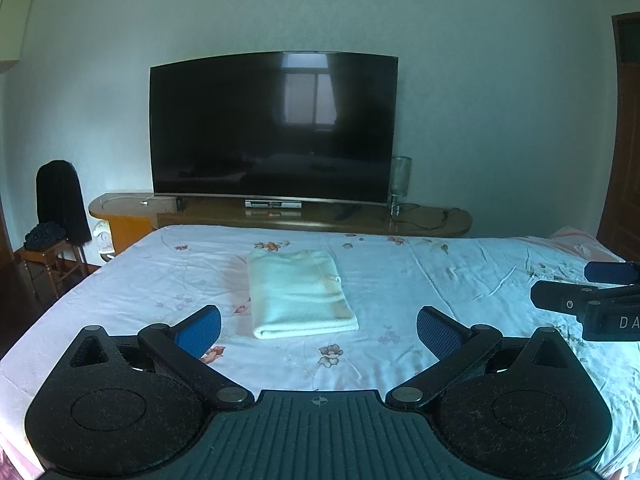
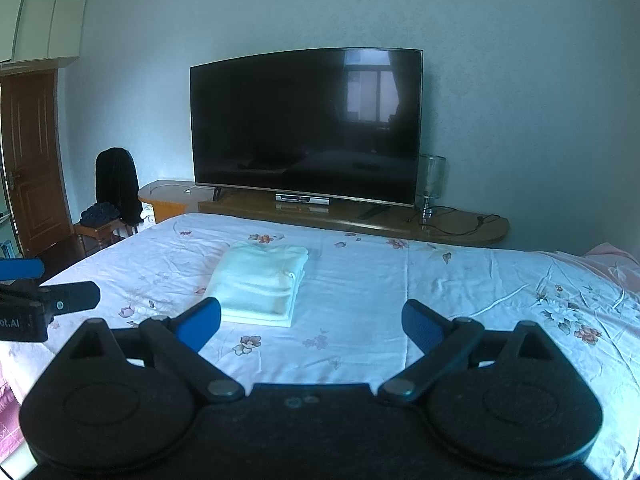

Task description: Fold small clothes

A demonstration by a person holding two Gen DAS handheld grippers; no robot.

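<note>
A pale, cream-white garment [image 1: 301,294] lies folded into a neat rectangle on the flowered bed sheet [image 1: 460,280]. It also shows in the right wrist view [image 2: 260,284], where stacked layers are visible at its right edge. My left gripper [image 1: 319,330] is open and empty, held above the sheet just in front of the garment. My right gripper [image 2: 311,320] is open and empty, a little in front and to the right of the garment. The right gripper shows at the right edge of the left wrist view [image 1: 588,292]; the left gripper shows at the left edge of the right wrist view [image 2: 48,288].
A large dark TV [image 1: 274,128] stands on a long wooden shelf [image 1: 432,220] beyond the bed's far edge, with a glass lamp [image 1: 400,178] beside it. A chair with dark clothes [image 1: 58,208] stands at the left. A pink cloth [image 2: 612,258] lies at the right.
</note>
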